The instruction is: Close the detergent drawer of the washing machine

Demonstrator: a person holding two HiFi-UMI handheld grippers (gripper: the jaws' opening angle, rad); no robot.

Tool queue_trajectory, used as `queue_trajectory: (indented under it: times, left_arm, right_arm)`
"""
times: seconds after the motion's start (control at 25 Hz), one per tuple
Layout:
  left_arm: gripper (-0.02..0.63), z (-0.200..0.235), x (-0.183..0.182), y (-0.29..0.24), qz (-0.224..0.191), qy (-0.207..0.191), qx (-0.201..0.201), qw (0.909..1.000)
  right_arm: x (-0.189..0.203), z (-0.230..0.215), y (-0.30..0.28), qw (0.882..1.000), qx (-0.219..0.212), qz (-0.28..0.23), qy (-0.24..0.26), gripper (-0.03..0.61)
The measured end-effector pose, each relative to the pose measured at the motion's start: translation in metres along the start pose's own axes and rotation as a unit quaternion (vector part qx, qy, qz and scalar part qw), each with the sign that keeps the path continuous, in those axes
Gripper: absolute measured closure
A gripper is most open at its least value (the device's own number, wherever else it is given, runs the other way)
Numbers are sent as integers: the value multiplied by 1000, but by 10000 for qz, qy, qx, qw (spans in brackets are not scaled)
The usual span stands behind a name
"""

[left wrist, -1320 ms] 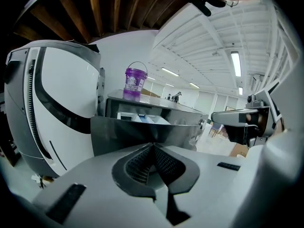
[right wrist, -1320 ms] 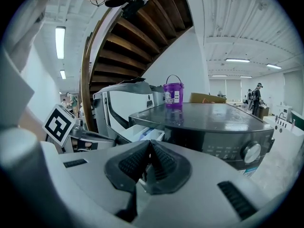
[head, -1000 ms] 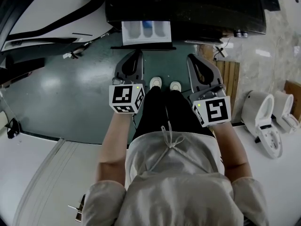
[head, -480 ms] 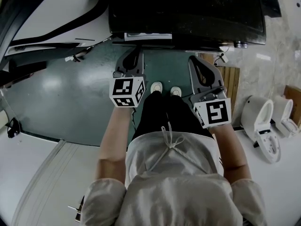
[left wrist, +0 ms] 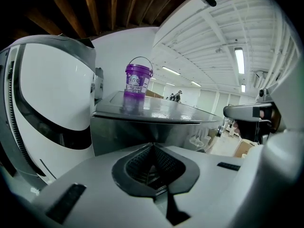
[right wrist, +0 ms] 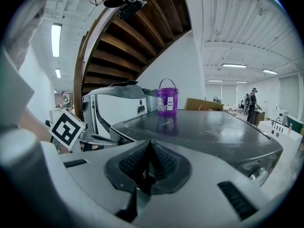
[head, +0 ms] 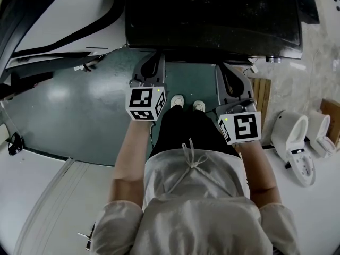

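Dark washing machine [head: 212, 15], upper centre, shows no drawer sticking out; light plastic, it probably slides with a push on its front. Left gripper [head: 157, 58] and right gripper [head: 221, 68] are closed, empty.

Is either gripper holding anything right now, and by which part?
Nothing is held. The left gripper and the right gripper are both shut, with nothing between the jaws.
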State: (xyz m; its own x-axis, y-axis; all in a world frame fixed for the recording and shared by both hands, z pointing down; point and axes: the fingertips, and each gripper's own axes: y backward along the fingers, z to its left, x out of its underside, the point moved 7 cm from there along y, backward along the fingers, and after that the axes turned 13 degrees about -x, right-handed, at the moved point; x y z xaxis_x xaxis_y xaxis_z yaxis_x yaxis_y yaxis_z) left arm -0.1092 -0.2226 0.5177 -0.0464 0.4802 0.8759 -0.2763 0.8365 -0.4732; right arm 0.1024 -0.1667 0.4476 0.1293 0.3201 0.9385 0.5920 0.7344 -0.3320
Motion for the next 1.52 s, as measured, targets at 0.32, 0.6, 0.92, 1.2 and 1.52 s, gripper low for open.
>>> queue_trajectory:
  times: [0.32, 0.6, 0.92, 1.2, 1.52]
  left_arm:
    - [597, 3, -1, -6, 107, -106, 179, 9997]
    - [597, 3, -2, -9, 115, -257, 213, 9994]
    - [597, 2, -9, 1, 168, -37, 133, 9998]
    - [597, -9, -33, 49, -161, -328, 313, 9988]
    - [597, -32, -85, 121, -840, -708, 580, 9923]
  right_arm:
    - [-4, 0, -16, 9998, -155, 34, 101, 572]
    - [-2, 0, -17, 9998, -169, 73, 113, 572]
    - [-6, 12, -8, 9997, -180, -3, 157, 572]
    - [-11, 24, 10, 9996, -236, -70, 107, 572]
    - [-34, 35, 42, 9989, -328, -289, 158, 572]
